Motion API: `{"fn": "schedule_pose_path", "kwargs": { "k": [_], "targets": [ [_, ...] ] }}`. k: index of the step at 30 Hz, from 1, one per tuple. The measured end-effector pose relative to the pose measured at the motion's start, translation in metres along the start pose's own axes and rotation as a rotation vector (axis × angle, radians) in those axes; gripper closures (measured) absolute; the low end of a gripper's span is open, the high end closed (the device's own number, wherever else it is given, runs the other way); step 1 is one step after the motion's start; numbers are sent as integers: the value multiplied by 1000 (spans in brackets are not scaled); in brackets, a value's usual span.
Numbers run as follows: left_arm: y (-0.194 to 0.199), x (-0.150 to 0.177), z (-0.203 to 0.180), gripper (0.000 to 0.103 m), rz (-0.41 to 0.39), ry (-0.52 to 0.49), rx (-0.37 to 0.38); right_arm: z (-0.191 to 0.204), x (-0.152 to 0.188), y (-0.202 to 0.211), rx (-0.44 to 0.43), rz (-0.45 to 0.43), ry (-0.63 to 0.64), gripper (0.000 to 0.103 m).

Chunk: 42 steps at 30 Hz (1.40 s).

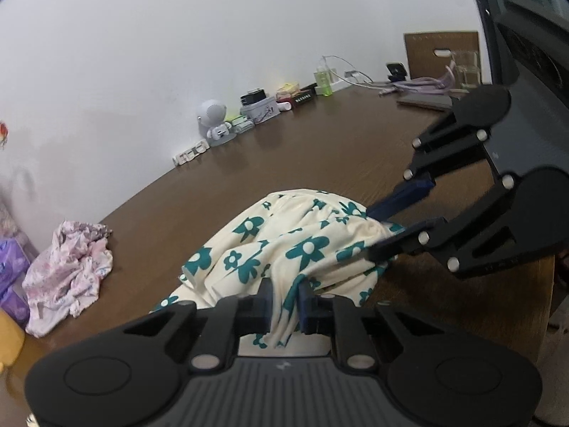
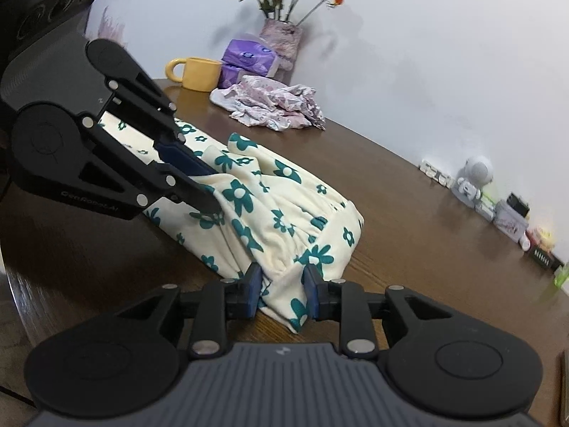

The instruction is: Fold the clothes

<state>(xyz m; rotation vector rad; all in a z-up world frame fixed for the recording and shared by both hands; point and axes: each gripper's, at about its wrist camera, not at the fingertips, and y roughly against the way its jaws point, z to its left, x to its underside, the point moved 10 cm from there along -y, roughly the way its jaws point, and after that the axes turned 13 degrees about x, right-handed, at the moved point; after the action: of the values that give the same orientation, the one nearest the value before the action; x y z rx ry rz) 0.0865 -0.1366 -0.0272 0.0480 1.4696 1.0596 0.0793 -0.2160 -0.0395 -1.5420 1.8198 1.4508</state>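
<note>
Both tongs, the left gripper and the right gripper, are clamped on the flowered garment near its table edge, so I judge they should lift evenly and keep the cloth taut.

Bare table lies open beyond the floral garment; crumpled pink clothes block its left end.
</note>
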Motion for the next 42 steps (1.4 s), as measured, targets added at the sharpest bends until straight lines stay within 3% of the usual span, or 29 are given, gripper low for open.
{"fn": "schedule_pose_path", "kwargs": {
  "k": [11, 13, 15, 24, 29, 33, 38, 42],
  "targets": [
    [0, 0, -2, 89, -9, -8, 19, 6, -2, -2, 12, 8, 114, 70],
    [-1, 6, -2, 89, 3, -9, 22, 7, 0, -7, 15, 31, 131, 86],
    [-2, 13, -1, 89, 14, -5, 19, 7, 0, -10, 26, 41, 118, 89],
    [0, 29, 2, 94, 32, 0, 18, 10, 3, -12, 96, 49, 70, 90],
    [9, 35, 12, 91, 26, 60, 22, 8, 4, -12, 99, 40, 58, 90],
    [28, 22, 23, 89, -50, 111, -9, 7, 5, -11, 102, 32, 54, 90],
    [36, -10, 21, 86, -171, 135, 24, 7, 4, -10, 128, 27, 57, 90],
    [23, -22, 11, 86, -171, 107, 61, 7, 4, -6, 189, 15, 90, 90]
  ]
}}
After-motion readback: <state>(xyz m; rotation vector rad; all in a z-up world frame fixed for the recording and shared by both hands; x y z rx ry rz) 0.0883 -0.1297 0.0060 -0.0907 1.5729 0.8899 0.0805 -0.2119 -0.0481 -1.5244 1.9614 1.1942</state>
